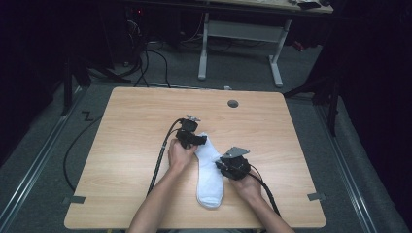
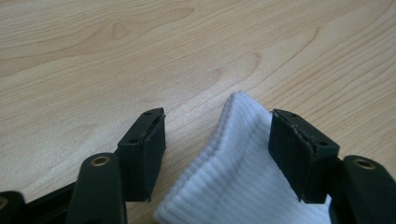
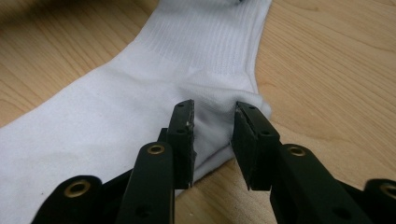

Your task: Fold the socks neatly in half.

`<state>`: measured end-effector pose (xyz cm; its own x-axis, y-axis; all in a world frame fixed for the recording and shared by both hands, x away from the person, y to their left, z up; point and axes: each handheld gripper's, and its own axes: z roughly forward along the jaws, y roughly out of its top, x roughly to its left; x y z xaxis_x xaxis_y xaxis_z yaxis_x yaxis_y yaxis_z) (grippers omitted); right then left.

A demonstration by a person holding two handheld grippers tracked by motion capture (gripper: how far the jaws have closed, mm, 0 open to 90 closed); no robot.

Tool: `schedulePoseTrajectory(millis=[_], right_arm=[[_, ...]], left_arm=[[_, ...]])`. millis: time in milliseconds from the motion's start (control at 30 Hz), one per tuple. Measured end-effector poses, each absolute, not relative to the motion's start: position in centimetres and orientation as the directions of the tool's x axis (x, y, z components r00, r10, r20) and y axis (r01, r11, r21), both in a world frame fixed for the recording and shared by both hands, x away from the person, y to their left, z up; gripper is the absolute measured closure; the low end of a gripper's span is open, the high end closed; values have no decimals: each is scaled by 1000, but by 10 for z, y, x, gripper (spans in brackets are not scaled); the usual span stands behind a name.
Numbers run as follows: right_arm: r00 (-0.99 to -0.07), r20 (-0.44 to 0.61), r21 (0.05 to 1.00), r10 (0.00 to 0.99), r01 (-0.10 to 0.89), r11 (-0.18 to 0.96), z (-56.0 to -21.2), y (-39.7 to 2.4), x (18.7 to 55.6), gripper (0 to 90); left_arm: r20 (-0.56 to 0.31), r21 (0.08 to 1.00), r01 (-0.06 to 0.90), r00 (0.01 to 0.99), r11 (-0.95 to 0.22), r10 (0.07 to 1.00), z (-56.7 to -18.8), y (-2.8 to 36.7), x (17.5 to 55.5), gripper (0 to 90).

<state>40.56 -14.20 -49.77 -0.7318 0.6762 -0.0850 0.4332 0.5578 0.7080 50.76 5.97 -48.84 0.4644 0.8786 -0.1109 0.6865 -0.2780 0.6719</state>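
A white sock (image 1: 210, 177) lies lengthwise on the wooden table (image 1: 131, 145), cuff at the far end. My left gripper (image 1: 193, 138) is at the cuff. In the left gripper view its jaws (image 2: 219, 128) stand wide open with the ribbed cuff (image 2: 233, 163) between them, the right pad (image 2: 292, 154) against the cuff's edge and the left pad off the fabric. My right gripper (image 1: 228, 164) is at the sock's right side. In the right gripper view its jaws (image 3: 215, 116) are part open astride the heel (image 3: 212, 119), with a gap showing white fabric.
A round cable hole (image 1: 233, 103) sits near the table's far edge. Black cables trail from both grippers toward the near edge. A white desk frame (image 1: 240, 34) and more cables stand on the floor beyond the table.
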Motion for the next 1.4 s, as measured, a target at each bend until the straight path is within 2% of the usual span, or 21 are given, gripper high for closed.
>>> schedulePoseTrajectory(millis=[200,367,633,1167,1400], right_arm=[[-738,-78,708,670,432,559,-498,-142,406,712],[-741,-85,703,666,429,568,-497,-141,406,721],[-745,-83,692,662,436,576,-496,-141,408,720],[-731,-28,724,682,455,517,-500,-140,420,720],[-711,-22,722,703,475,503,-500,-134,435,721]], left_arm=[[-108,672,679,483,-294,869,-490,56,511,455],[-104,675,660,527,-329,843,-489,55,510,617],[-117,655,660,569,-367,814,-481,56,515,798],[-148,803,506,682,-316,717,-425,67,476,824],[-135,827,464,713,-319,688,-416,71,456,826]])
